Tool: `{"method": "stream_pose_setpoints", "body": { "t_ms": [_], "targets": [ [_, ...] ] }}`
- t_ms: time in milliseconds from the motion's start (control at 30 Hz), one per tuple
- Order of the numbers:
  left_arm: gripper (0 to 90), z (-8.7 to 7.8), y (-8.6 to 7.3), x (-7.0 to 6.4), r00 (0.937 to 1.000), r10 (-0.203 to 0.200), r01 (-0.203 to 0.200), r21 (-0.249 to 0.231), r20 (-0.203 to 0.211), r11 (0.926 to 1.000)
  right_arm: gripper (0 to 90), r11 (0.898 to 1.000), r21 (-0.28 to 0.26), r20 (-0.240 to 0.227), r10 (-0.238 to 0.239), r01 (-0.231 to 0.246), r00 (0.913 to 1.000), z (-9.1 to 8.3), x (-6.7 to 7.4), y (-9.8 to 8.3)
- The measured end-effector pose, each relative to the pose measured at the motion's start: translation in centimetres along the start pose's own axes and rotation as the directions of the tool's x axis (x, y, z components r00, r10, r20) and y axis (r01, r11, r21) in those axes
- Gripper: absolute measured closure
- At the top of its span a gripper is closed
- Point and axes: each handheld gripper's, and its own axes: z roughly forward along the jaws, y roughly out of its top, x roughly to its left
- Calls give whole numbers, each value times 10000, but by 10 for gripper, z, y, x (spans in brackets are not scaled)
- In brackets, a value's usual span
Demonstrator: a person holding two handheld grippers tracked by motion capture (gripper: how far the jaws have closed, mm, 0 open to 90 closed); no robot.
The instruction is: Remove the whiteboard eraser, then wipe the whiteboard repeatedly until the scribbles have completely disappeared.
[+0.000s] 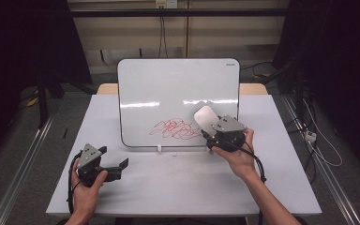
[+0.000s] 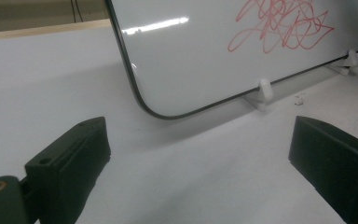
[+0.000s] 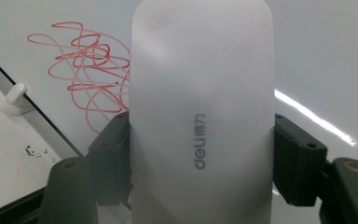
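While the right gripper [image 1: 209,132] clamps the pale grey oval plastic eraser [image 3: 200,116] against the propped white whiteboard [image 1: 168,84], the red marker scribble [image 1: 176,129] beside it remains unwiped; left gripper [image 1: 117,166] rests gaping, empty, on the white table [image 1: 178,183].

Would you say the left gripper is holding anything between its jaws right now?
No, the left gripper has its jaws wide apart with only bare table between them, short of the whiteboard.

Overhead light even, table bright, room beyond dark at 9 and 3 o'clock. Glare streaks cross glossy white rectangular whiteboard [image 1: 178,101] (also in both gripper views). Pale grey plastic eraser [image 3: 200,112] soft, near-field blur. Shadows faint.
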Motion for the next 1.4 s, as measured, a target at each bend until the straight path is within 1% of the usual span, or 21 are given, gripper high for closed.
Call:
{"method": "stream_pose_setpoints", "body": {
  "t_ms": [67,133,267,500,600,633,700,767,1000,1033,1100,1167,1233,1300,1367,1400],
  "targets": [
    [49,0,0,0,10000,38,-38,-8,1,10000,315,10000,-41,-27,-30,30,10000,1,1,1],
    [49,0,1,-1,10000,-49,48,-83,-8,10000,315,10000,-25,-11,-40,40,10000,3,2,2],
    [49,-1,0,-1,10000,-48,48,-56,-59,10000,315,10000,-56,-72,-62,61,10000,5,5,3],
    [49,0,0,-1,10000,36,-36,2,-52,10000,315,9997,-57,-119,-254,253,9996,9,8,6],
    [49,0,0,0,10000,55,-56,-3,-32,10000,315,9995,-11,-155,-330,330,9993,12,11,7],
    [49,1,0,0,10000,-22,22,-42,-30,10000,315,9993,18,-140,-362,363,9992,14,12,8],
    [49,1,-1,2,10000,-28,28,41,-16,10000,315,9992,42,-165,-398,399,9991,17,14,9],
    [49,1,-1,2,9999,-156,156,-28,7,9999,315,9991,68,-127,-424,425,9990,20,15,10],
    [49,1,-1,2,9999,-83,83,7,69,10000,315,9973,250,-56,-693,694,9976,31,22,12],
    [49,1,-1,1,10000,-50,50,2,75,10000,315,9971,278,44,-717,715,9974,32,22,13],
    [49,0,-1,1,10000,-43,44,-13,74,10000,315,9950,363,308,-944,933,9951,34,23,12],
    [49,0,-1,2,10000,-73,73,-13,44,10000,315,9951,402,385,-916,901,9951,36,22,12],
    [49,0,-1,2,10000,-87,87,-10,34,10000,315,9938,484,583,-1027,1000,9930,38,22,11],
    [49,0,-1,2,10000,-48,48,7,35,10000,315,9934,578,584,-1026,992,9930,40,21,11],
    [49,0,0,2,10000,-38,38,-58,33,10000,315,9916,688,726,-1149,1099,9907,43,21,10],
    [49,-1,0,2,10000,-13,13,-16,43,10000,315,9917,707,703,-1127,1077,9911,44,21,9]
  ]
}}
